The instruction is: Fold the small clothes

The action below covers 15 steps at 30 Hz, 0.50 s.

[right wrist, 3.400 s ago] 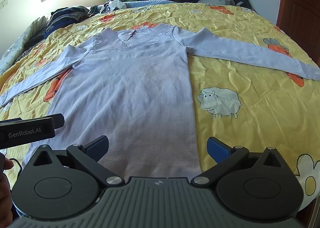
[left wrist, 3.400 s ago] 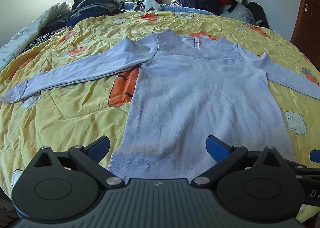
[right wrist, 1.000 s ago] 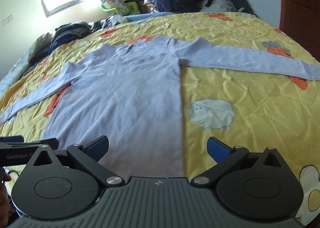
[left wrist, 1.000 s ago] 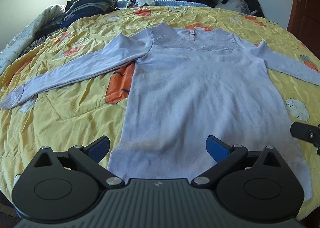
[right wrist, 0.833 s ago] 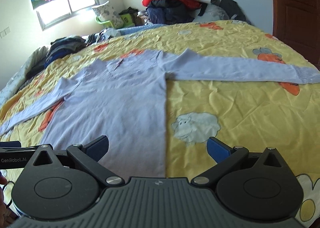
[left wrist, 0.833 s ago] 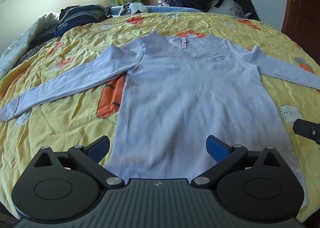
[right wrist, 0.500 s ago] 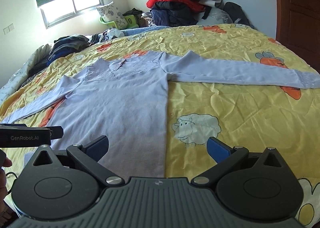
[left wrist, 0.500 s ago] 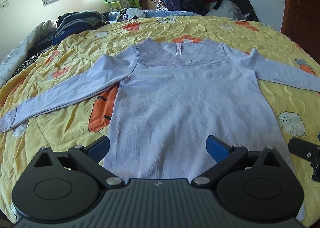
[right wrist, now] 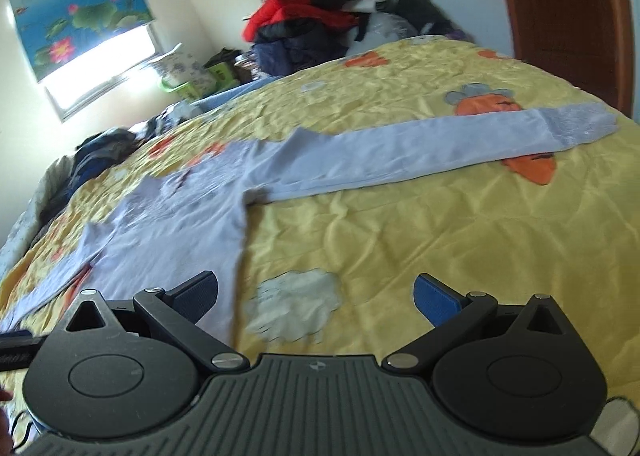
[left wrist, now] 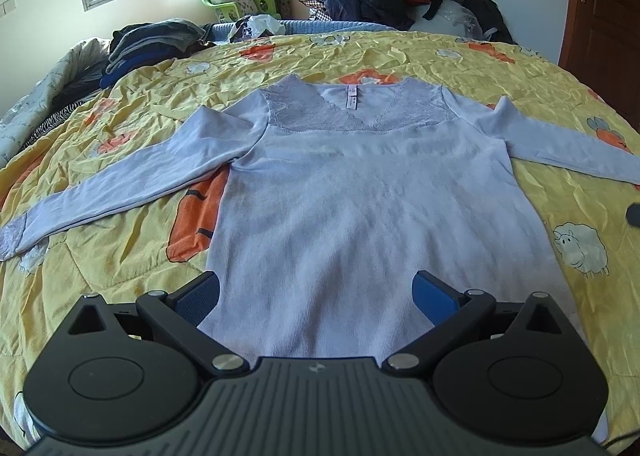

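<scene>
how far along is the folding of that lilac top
Done: the lilac top lies spread flat on the yellow quilt, front up, both sleeves out to the sides. In hand: nothing; the left tongs and right tongs are open and empty, above the hem end. Left: every fold, starting with the right sleeve.

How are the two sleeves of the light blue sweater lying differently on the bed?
The left sleeve slants down toward the near edge of the bed, while the right sleeve stretches almost straight out sideways. The left sleeve crosses an orange carrot print near the armpit; the right sleeve crosses one near its cuff. Both lie flat and unfolded.
</scene>
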Available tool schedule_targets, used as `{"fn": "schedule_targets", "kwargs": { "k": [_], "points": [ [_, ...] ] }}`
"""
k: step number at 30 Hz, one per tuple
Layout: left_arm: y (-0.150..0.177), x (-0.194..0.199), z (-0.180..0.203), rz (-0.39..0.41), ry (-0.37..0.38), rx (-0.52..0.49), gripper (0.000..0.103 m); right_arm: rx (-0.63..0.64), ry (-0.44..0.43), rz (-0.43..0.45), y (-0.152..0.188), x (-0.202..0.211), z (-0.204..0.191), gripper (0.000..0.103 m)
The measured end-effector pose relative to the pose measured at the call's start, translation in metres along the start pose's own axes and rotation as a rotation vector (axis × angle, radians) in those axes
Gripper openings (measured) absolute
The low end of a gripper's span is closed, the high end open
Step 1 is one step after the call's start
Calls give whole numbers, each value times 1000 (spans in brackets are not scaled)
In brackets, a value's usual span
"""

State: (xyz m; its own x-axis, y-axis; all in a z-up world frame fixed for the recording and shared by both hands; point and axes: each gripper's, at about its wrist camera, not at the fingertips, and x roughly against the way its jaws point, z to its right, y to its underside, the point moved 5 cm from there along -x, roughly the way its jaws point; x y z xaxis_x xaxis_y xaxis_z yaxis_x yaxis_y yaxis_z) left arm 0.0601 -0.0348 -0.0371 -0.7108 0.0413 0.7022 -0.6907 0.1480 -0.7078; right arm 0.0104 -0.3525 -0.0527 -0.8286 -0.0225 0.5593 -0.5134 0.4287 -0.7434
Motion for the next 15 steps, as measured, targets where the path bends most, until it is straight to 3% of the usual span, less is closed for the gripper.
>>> {"fn": "schedule_targets", "kwargs": {
  "k": [7, 15],
  "points": [
    [0, -1, -3, 16, 12, 47, 103, -142, 64, 127, -28, -14, 75, 103],
    [2, -8, 1, -12, 45, 59, 103, -364, 9, 198, -49, -46, 144, 102]
  ]
}}
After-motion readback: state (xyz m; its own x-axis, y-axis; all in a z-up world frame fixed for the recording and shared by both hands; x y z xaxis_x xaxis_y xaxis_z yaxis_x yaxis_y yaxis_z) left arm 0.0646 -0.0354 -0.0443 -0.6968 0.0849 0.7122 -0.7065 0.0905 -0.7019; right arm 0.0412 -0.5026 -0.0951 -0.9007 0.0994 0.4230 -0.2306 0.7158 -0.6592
